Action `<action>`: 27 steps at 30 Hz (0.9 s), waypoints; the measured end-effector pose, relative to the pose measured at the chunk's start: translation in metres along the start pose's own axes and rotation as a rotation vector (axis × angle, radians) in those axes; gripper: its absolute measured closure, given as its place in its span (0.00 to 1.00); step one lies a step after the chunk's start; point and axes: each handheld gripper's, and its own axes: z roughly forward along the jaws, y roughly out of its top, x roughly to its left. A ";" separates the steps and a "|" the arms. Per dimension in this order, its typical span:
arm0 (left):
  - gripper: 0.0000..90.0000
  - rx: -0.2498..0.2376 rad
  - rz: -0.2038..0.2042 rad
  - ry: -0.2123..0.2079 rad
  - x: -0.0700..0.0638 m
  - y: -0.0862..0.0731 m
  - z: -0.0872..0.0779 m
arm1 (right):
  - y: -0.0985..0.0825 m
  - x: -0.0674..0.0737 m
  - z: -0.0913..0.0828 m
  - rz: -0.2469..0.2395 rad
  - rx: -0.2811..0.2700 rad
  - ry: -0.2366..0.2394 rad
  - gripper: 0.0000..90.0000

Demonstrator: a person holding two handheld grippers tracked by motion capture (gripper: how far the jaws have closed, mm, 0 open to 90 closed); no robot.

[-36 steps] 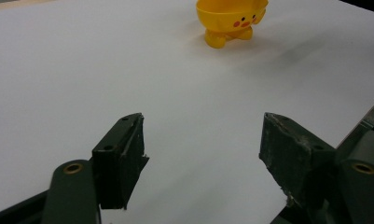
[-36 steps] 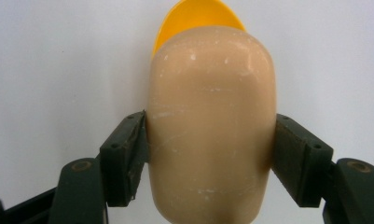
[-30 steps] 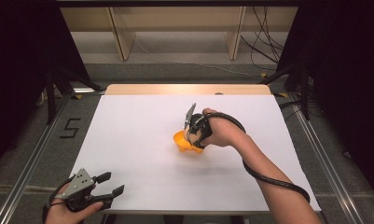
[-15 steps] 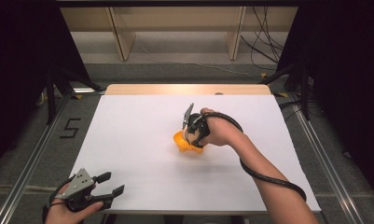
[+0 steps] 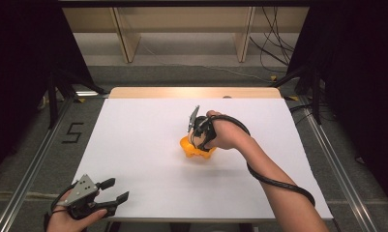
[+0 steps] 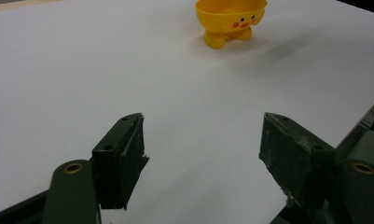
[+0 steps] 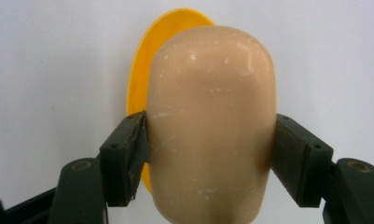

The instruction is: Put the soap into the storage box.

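A yellow duck-faced bowl on small feet stands near the middle of the white table. My right gripper hangs right over it, shut on a tan egg-shaped object that covers most of the bowl's rim in the right gripper view. My left gripper rests open at the table's near left edge. In the left gripper view its jaws stand wide apart with nothing between them, and the bowl sits far ahead.
The table's wooden far edge borders a floor with shelf legs and cables. Metal rails run along both sides of the table. A black cable trails along the right forearm.
The right gripper with the tan object has shifted slightly over the bowl. The left gripper has stayed in place.
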 end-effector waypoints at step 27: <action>0.34 0.000 -0.003 -0.001 0.000 0.000 0.000 | 0.004 -0.003 0.011 -0.013 0.010 0.023 0.38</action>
